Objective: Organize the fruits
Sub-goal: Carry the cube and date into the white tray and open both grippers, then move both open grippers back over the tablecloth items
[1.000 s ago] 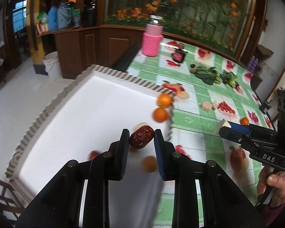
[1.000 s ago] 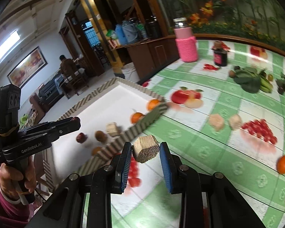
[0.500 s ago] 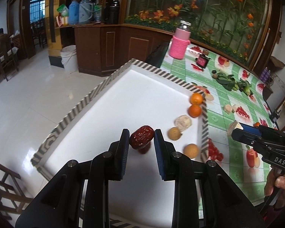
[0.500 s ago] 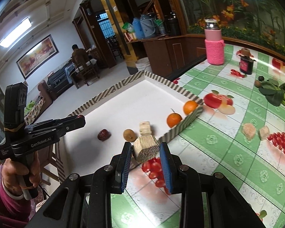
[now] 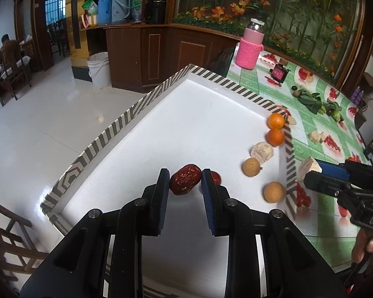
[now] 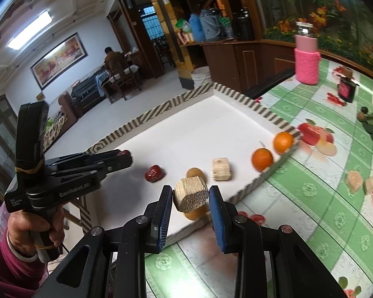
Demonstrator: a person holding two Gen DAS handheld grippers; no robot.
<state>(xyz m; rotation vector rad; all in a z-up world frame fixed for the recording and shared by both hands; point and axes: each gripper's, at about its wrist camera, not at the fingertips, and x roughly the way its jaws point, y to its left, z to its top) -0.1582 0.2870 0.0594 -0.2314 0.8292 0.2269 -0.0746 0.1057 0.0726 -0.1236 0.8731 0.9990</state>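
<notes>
My left gripper (image 5: 185, 178) is shut on a red date (image 5: 185, 182), held low over the near left part of the white tray (image 5: 199, 129). A second red date (image 6: 154, 173) lies on the tray just beside it. My right gripper (image 6: 191, 196) is shut on a tan sugarcane chunk (image 6: 191, 194), above the tray's near striped rim. In the tray lie two oranges (image 5: 275, 128), another sugarcane chunk (image 5: 261, 151) and two brown longans (image 5: 251, 167).
The tray has a striped raised rim (image 5: 126, 119) and overhangs the table's left edge. On the green fruit-print tablecloth (image 6: 310, 198) sit two more sugarcane chunks (image 6: 354, 181), green vegetables (image 5: 313, 100), a pink-sleeved jar (image 5: 249, 47) and a dark jar (image 5: 278, 70).
My left gripper has come lower and closer to the tray floor with the date. My right gripper has moved towards the tray's near rim with the sugarcane chunk.
</notes>
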